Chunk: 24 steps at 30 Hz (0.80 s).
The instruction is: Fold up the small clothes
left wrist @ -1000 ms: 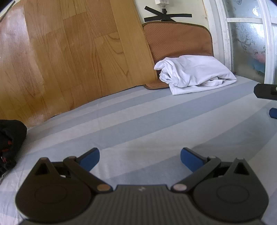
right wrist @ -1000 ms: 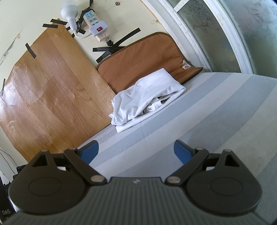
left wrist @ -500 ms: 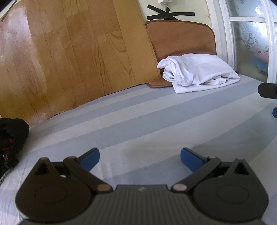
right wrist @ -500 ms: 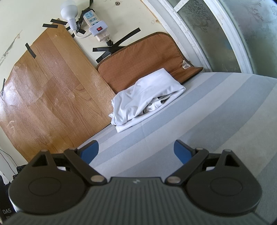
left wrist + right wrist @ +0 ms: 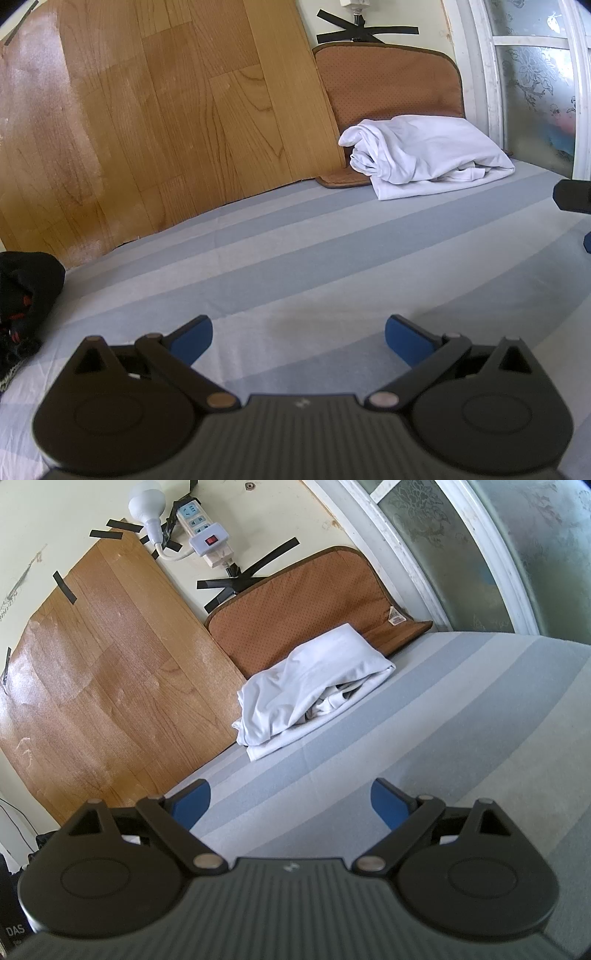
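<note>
I hold both grippers, left (image 5: 297, 334) and right (image 5: 290, 797), low over the striped bed (image 5: 332, 266), jaws apart and empty, ready to reach; the white garment (image 5: 314, 686) lies bundled against the brown cushion (image 5: 295, 602)

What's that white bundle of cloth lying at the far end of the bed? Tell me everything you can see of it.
The white garment is soft, thin-looking cloth, roughly folded into a loose, lumpy bundle with a smooth top layer and crumpled folds showing at its open side. A flat bottom layer sticks out along the front edge. It lies on the striped sheet, its back resting against the brown mat that leans on the wall. Neither claw touches it.
</note>
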{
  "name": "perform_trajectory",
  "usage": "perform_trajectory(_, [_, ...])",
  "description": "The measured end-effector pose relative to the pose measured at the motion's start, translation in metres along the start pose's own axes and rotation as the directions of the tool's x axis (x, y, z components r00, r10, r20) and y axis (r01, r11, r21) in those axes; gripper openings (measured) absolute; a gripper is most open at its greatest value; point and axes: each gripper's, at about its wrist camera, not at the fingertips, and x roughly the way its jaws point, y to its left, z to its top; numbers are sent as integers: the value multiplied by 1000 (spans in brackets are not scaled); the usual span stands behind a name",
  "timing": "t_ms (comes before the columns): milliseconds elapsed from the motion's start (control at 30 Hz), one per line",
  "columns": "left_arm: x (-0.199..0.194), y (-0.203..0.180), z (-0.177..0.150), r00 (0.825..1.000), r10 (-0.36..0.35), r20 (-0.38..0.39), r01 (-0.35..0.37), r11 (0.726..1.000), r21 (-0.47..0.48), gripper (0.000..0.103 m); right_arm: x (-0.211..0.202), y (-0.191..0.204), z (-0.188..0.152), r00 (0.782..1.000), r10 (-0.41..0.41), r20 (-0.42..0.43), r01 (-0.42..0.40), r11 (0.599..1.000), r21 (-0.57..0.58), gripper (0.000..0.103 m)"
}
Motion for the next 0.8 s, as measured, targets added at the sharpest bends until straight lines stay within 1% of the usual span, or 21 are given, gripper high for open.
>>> perform_trajectory(633, [0,0,0,1000,1,0,-1,1000,-1,103,1,0,-1,1000,-2,-5,2,1000,3,95])
perform_trajectory(800, [-1,-1,0,1000,-8,9,8,1000,3,103,1,0,-1,1000,-2,-6,2,1000,3,95])
